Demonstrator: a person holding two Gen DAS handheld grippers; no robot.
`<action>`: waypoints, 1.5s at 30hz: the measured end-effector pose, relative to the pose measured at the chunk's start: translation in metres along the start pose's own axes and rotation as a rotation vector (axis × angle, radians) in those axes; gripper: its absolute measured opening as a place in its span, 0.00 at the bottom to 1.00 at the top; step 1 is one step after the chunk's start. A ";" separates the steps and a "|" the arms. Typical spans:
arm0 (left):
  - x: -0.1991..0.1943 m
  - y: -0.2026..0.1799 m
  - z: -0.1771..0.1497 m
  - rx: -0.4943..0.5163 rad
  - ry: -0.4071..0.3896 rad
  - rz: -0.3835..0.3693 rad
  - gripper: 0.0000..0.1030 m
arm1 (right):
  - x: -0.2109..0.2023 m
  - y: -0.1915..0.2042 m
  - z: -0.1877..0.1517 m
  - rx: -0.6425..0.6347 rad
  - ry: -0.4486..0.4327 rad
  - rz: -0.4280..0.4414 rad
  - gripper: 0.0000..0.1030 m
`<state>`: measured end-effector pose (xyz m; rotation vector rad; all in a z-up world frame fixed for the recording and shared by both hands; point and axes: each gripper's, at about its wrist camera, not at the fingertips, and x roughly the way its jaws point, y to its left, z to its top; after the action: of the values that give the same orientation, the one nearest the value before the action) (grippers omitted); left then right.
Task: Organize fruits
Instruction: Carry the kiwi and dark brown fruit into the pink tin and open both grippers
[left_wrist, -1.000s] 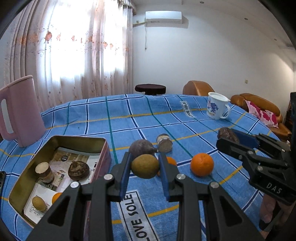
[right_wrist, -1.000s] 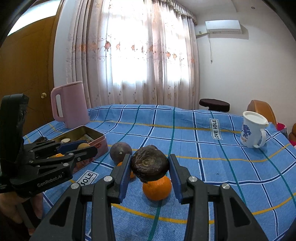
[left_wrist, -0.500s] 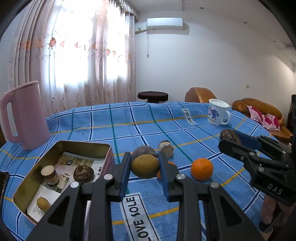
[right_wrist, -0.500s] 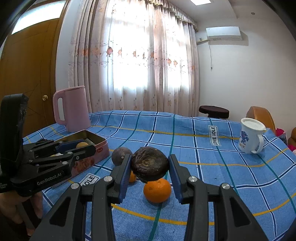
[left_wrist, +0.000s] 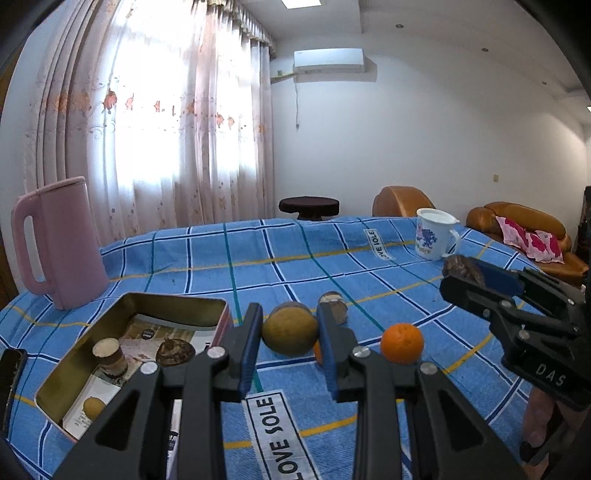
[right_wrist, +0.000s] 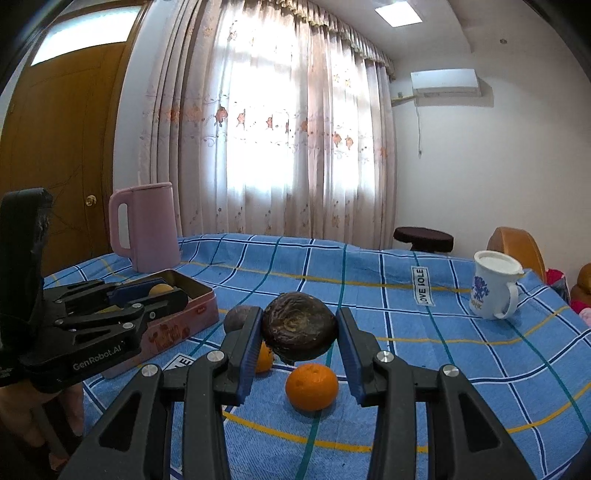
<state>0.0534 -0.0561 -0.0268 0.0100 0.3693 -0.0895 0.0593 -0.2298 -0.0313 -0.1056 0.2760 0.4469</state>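
Observation:
My left gripper (left_wrist: 290, 334) is shut on a yellow-brown round fruit (left_wrist: 290, 332) and holds it above the blue cloth, right of the open metal tin (left_wrist: 173, 300). The tin holds several fruits, among them a cut brown piece (left_wrist: 109, 352). My right gripper (right_wrist: 299, 338) is shut on a dark wrinkled fruit (right_wrist: 299, 332), held above an orange (right_wrist: 312, 386). That orange shows in the left wrist view (left_wrist: 402, 343) too. A purple-brown fruit (right_wrist: 236, 319) and a second orange (right_wrist: 264, 358) lie on the cloth, partly hidden behind the fingers.
A pink jug (left_wrist: 59, 243) stands at the far left behind the tin. A white mug (left_wrist: 434, 238) stands at the far right of the table. A brown cut fruit (left_wrist: 334, 310) lies mid-table. Armchairs and a stool stand beyond the table.
Both grippers have risen and tilted up with their fruits still held; the table objects sit lower in both views. The tin and loose fruits have not moved.

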 end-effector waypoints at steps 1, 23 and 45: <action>-0.001 0.000 0.000 -0.001 -0.005 0.002 0.30 | -0.001 0.000 0.000 -0.003 -0.003 0.000 0.40; -0.013 0.118 0.000 -0.181 0.078 0.152 0.30 | 0.058 0.087 0.047 -0.096 0.077 0.227 0.40; 0.003 0.171 -0.021 -0.237 0.199 0.221 0.32 | 0.137 0.170 0.019 -0.163 0.329 0.334 0.41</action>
<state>0.0640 0.1140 -0.0490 -0.1754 0.5730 0.1752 0.1073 -0.0177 -0.0596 -0.2964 0.5852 0.7859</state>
